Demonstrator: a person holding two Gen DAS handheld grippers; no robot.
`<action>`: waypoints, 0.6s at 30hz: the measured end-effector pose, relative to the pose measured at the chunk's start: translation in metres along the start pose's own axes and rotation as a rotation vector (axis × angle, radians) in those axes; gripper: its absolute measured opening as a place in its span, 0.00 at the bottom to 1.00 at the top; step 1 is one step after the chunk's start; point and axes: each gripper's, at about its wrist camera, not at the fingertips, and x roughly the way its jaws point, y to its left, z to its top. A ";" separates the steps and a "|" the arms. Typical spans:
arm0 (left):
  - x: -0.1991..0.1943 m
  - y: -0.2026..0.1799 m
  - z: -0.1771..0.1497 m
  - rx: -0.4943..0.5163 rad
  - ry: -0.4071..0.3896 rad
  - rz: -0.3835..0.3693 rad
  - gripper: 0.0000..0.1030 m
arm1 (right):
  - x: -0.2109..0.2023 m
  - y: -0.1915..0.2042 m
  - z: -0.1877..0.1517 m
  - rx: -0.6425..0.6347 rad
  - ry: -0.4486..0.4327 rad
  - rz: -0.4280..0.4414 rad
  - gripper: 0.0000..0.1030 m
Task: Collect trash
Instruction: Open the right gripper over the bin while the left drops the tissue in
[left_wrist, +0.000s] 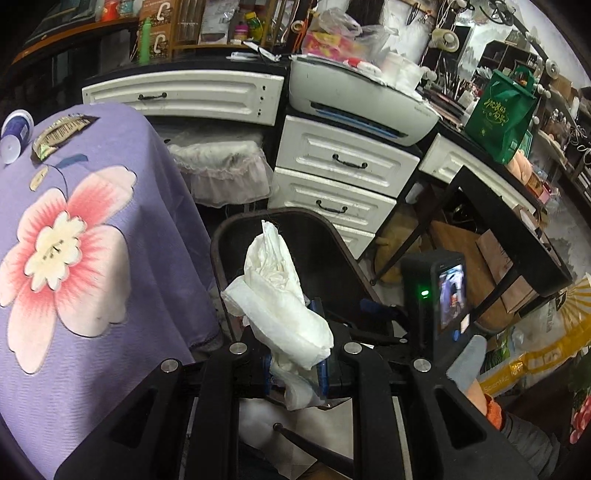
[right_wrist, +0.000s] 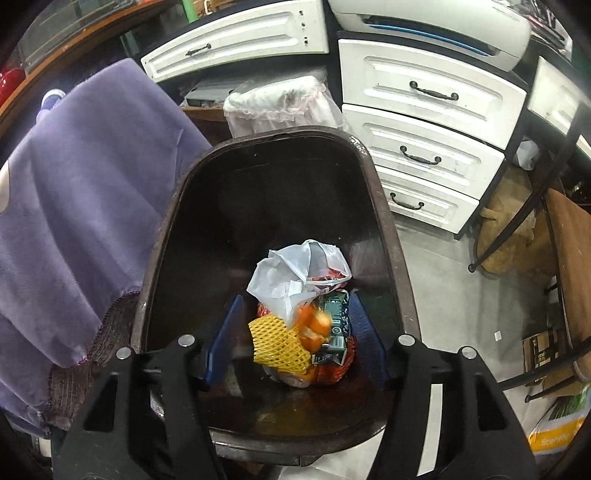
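My left gripper (left_wrist: 295, 365) is shut on a crumpled white tissue (left_wrist: 275, 291), which sticks up past the pads over the near rim of a dark brown trash bin (left_wrist: 221, 236). In the right wrist view my right gripper (right_wrist: 295, 328) stands open over the bin (right_wrist: 384, 221), its blue pads wide apart. A blurred piece of orange peel (right_wrist: 314, 325) is between them, touching neither. In the bin lie a yellow foam net (right_wrist: 277, 343), a white plastic bag (right_wrist: 291, 273) and a green carton (right_wrist: 338, 317).
A table under a purple flowered cloth (left_wrist: 110, 258) stands left of the bin. On it are a dark wrapper (left_wrist: 59, 133), a small scrap (left_wrist: 38, 177) and a blue-white tub (left_wrist: 14, 133). White drawers (right_wrist: 424, 125) and a printer (left_wrist: 358, 99) stand behind. A gloved hand (left_wrist: 467, 363) shows at right.
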 end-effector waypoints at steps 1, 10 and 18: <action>0.003 0.000 -0.001 0.000 0.008 0.000 0.17 | -0.002 -0.001 0.000 0.002 -0.004 0.003 0.58; 0.031 -0.006 -0.005 0.027 0.066 -0.007 0.17 | -0.051 -0.017 0.005 0.015 -0.110 -0.058 0.65; 0.057 -0.018 0.004 0.076 0.094 0.007 0.17 | -0.093 -0.043 0.008 0.047 -0.190 -0.170 0.66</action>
